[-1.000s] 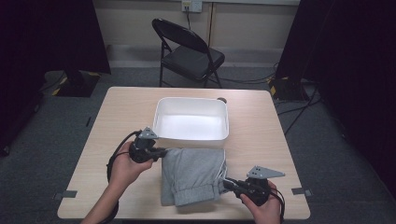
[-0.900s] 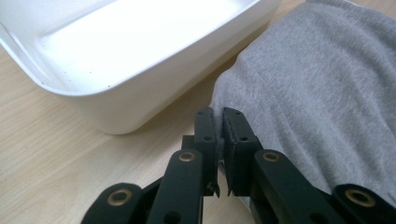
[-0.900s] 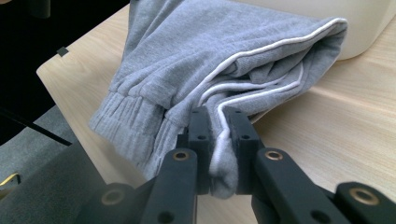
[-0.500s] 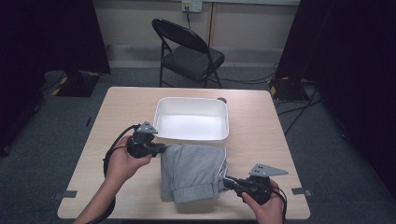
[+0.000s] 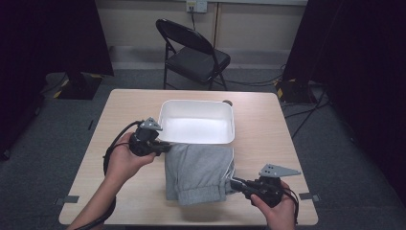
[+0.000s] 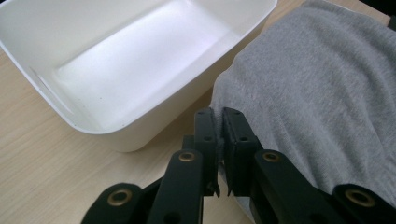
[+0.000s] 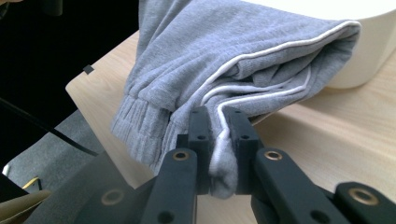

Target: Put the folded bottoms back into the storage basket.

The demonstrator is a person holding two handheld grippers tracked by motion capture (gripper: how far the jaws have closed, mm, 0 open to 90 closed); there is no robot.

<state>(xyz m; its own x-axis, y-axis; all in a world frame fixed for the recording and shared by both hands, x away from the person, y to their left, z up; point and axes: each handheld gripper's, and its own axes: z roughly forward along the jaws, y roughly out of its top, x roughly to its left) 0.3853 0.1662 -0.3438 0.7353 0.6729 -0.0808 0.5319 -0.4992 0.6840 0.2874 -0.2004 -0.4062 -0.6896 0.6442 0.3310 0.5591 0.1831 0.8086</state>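
Folded grey sweatpants (image 5: 198,172) with a white side stripe lie on the wooden table (image 5: 268,139), just in front of a white plastic bin (image 5: 197,122). My left gripper (image 5: 165,147) is shut on the sweatpants' far left corner (image 6: 261,84), beside the bin's wall (image 6: 154,123). My right gripper (image 5: 235,184) is shut on the sweatpants' near right corner, with a fold of grey cloth (image 7: 219,154) pinched between its jaws close to the ribbed cuff (image 7: 140,126).
A black folding chair (image 5: 194,52) stands behind the table. Dark curtains hang on both sides and cables run over the grey floor at the right. The table's front edge (image 7: 88,102) is close to the cuffs.
My left gripper has moved a little away from the person, toward the bin, taking the sweatpants' far corner with it. The right gripper has barely moved.
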